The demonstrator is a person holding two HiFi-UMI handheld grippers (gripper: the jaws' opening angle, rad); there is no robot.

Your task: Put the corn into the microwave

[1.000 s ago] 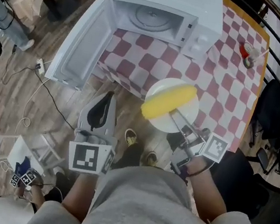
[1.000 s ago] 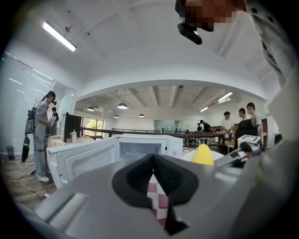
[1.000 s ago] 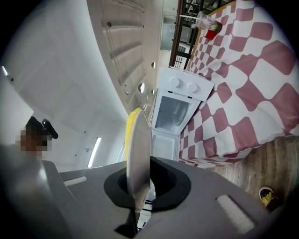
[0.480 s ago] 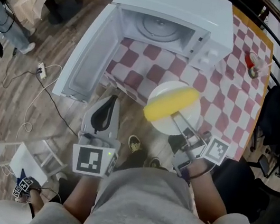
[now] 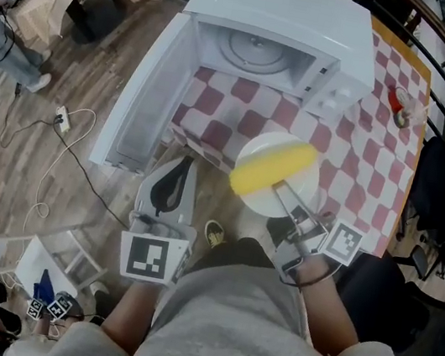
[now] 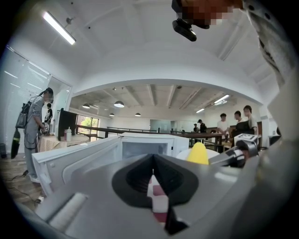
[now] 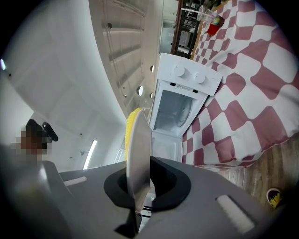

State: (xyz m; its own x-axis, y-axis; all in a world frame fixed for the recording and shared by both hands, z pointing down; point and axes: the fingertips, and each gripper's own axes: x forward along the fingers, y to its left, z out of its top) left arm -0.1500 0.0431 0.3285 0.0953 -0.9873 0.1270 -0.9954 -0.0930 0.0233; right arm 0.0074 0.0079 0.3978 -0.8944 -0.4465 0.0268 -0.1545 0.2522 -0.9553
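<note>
On the white plate [image 5: 255, 146], the corn [image 5: 271, 166] lies loose, with nothing restraining it. My right gripper [image 5: 282, 190] is clamped on the plate's near rim only, so any tilt could roll the corn off. The microwave [image 5: 276, 20] stands open ahead, its door [image 5: 147, 100] swung left; a low approach risks striking the sill. My left gripper [image 5: 170, 194] is closed and holds nothing.
</note>
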